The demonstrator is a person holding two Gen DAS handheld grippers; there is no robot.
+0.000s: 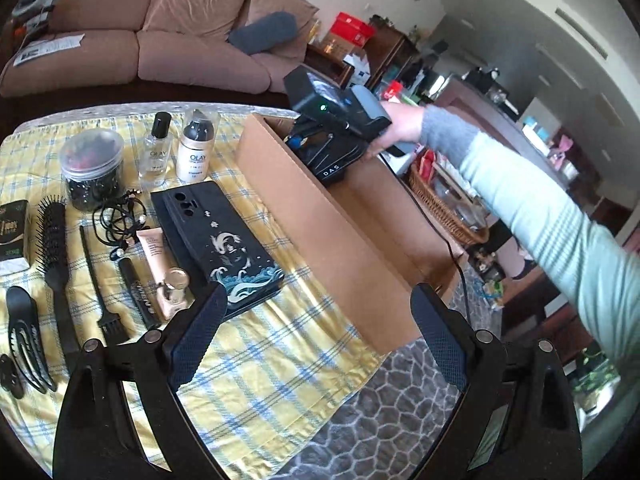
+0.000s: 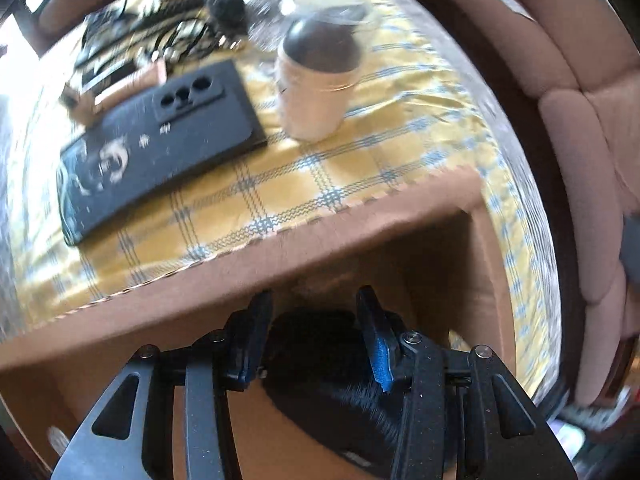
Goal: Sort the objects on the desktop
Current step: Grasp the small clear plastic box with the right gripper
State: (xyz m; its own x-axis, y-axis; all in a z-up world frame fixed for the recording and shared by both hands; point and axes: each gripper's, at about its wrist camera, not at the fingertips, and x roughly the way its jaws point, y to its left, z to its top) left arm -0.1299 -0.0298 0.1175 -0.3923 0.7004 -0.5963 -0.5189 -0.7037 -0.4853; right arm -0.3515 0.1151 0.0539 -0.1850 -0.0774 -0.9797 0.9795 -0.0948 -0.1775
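A long cardboard box [image 1: 320, 216] stands on the right side of the yellow plaid tablecloth [image 1: 260, 360]. My left gripper [image 1: 318, 312] is open and empty, hovering low over the cloth near the box's near end. My right gripper [image 2: 312, 312] is inside the box [image 2: 280, 240], its fingers [image 2: 256, 320] on either side of a black bristly brush [image 2: 320, 360]; the grip itself is not clear. It also shows in the left wrist view [image 1: 320, 144], dipping into the far end of the box. A dark phone case [image 1: 220, 240] lies left of the box.
Two Olay bottles [image 1: 192, 148], a jar of hair ties [image 1: 94, 168], a black hairbrush [image 1: 56, 256], a comb [image 1: 96, 284], tubes [image 1: 156, 264] and a hair clip [image 1: 24, 328] lie on the cloth. A sofa [image 1: 160, 40] is behind; a wicker basket [image 1: 448, 208] is right.
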